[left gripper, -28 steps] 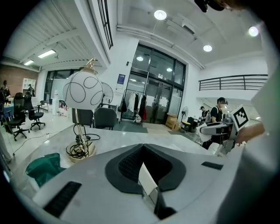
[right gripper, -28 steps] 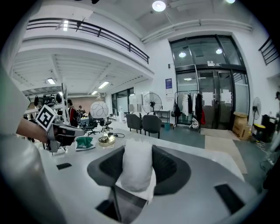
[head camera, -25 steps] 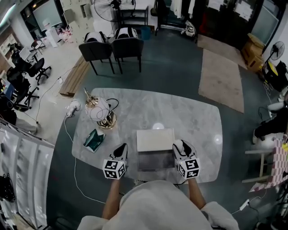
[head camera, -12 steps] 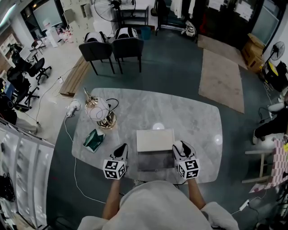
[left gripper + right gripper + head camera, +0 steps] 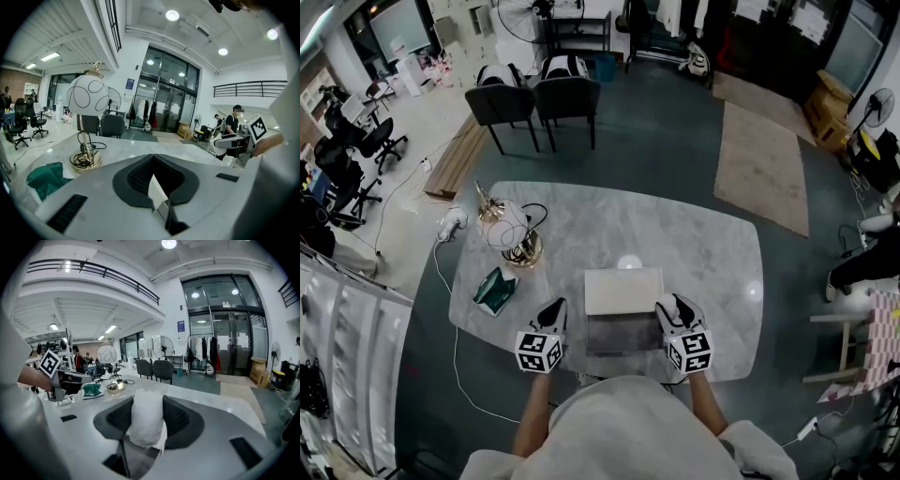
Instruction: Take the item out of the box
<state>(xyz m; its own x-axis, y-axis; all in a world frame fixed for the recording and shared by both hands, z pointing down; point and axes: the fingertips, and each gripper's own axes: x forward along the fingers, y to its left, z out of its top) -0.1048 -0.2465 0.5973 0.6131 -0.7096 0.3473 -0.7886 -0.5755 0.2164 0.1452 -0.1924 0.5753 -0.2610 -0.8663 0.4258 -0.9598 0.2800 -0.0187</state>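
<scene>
An open box [image 5: 622,334] lies on the marble table [image 5: 703,253] right in front of me, its white lid [image 5: 623,291] folded back away from me and its grey inside showing. My left gripper [image 5: 553,309] rests at the box's left side. Its jaws stand open, and in the left gripper view only the box's white edge [image 5: 157,191] shows through the gap of that gripper [image 5: 154,177]. My right gripper [image 5: 673,306] sits over the box's right edge. In the right gripper view a crumpled white packing piece [image 5: 146,420] fills the space between its pads.
A globe lamp on a brass base [image 5: 508,232] with a coiled cord stands at the table's left. A folded green cloth [image 5: 495,289] lies near the left edge. Two dark chairs [image 5: 534,98] stand beyond the table. A tan rug [image 5: 761,164] lies on the floor at the right.
The right gripper has shifted slightly left, in over the box's right edge. The left gripper and the box have stayed in place.
</scene>
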